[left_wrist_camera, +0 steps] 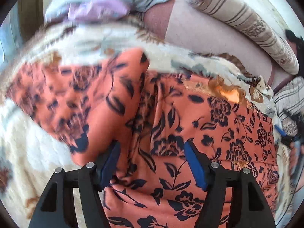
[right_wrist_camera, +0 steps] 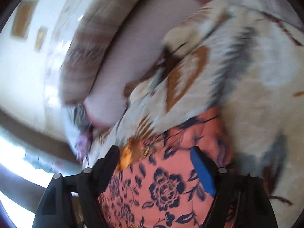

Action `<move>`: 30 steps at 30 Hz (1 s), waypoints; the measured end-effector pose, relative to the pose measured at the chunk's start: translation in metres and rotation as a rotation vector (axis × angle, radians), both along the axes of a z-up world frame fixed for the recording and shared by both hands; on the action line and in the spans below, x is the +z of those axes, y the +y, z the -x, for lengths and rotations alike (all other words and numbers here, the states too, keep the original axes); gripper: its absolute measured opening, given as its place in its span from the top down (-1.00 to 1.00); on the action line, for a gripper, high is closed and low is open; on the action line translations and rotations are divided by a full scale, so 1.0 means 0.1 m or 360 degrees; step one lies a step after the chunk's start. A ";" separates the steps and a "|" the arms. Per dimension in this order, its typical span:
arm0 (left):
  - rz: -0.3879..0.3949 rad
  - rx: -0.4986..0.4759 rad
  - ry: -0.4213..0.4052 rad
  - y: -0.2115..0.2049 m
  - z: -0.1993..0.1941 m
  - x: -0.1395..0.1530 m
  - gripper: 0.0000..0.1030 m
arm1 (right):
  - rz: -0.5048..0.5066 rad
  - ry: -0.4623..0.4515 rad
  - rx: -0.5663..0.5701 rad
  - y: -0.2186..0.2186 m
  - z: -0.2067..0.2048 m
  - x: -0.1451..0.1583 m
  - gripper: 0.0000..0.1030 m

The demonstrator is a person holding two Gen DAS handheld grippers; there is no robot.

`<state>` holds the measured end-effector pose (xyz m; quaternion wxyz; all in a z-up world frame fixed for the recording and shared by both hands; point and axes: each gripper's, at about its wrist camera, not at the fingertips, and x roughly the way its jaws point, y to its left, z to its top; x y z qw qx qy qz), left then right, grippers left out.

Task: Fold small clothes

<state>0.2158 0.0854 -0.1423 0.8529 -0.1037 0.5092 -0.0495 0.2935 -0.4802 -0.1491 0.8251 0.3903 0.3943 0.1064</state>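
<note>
A coral garment with a dark blue flower print [left_wrist_camera: 171, 117] lies spread on a cream fleece blanket [left_wrist_camera: 28, 152]. One flap of it is laid over towards the left, leaving a crease down the middle. My left gripper [left_wrist_camera: 152, 144] hangs just above the cloth, jaws wide apart, with the blue pads [left_wrist_camera: 195, 169] touching nothing. In the right wrist view the same garment [right_wrist_camera: 163, 188] fills the lower middle. My right gripper [right_wrist_camera: 153, 150] is open over its edge, near an orange patch in the blanket [right_wrist_camera: 126, 156]. This view is blurred.
A striped beige bolster [left_wrist_camera: 247, 22] and a pink sheet [left_wrist_camera: 209, 43] lie beyond the blanket. A heap of pale blue and lilac clothes [left_wrist_camera: 98, 5] sits at the far end. A hand [left_wrist_camera: 295, 157] shows at the right edge. A white wall [right_wrist_camera: 28, 66] stands to the left.
</note>
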 end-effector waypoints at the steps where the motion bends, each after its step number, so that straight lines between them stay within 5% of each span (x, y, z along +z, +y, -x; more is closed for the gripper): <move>1: -0.0029 0.0011 0.0059 0.01 -0.02 -0.05 -0.32 | 0.0150 0.0188 -0.0017 0.07 -0.06 -0.13 -0.57; 4: 0.0155 0.0052 -0.0114 0.25 0.14 0.22 -0.31 | 0.0208 0.0166 -0.0165 0.13 0.14 -0.02 -0.48; 9: 0.0459 0.0384 -0.0353 1.16 0.37 0.46 -0.45 | 0.0501 -0.0208 0.0033 0.81 0.82 0.49 -0.66; 12: 0.0775 0.0716 -0.0238 1.87 0.35 0.16 -0.45 | 0.0607 -0.0187 0.0090 1.24 1.05 0.24 -0.71; 14: 0.0981 0.0933 -0.0177 2.29 0.32 -0.07 -0.43 | 0.0692 -0.0052 0.0127 1.33 1.11 -0.13 -0.72; 16: 0.1100 0.1113 -0.0194 2.63 0.32 -0.19 -0.43 | 0.0690 -0.0130 0.0102 1.30 1.24 -0.25 -0.72; 26: 0.1023 0.1274 -0.0257 3.13 -0.05 -0.31 -0.33 | 0.0769 -0.0103 0.0158 1.43 1.18 -0.24 -0.93; 27: 0.0967 0.1292 -0.0218 3.14 -0.13 -0.33 0.18 | 0.0764 -0.0104 0.0159 1.42 1.18 -0.24 -0.93; 28: 0.0856 0.1281 -0.0126 3.14 -0.24 -0.35 0.92 | 0.0758 -0.0106 0.0158 1.40 1.18 -0.26 -0.93; 30: 0.0717 0.1249 -0.0025 3.12 -0.30 -0.36 0.89 | 0.0741 -0.0111 0.0158 1.39 1.18 -0.27 -0.94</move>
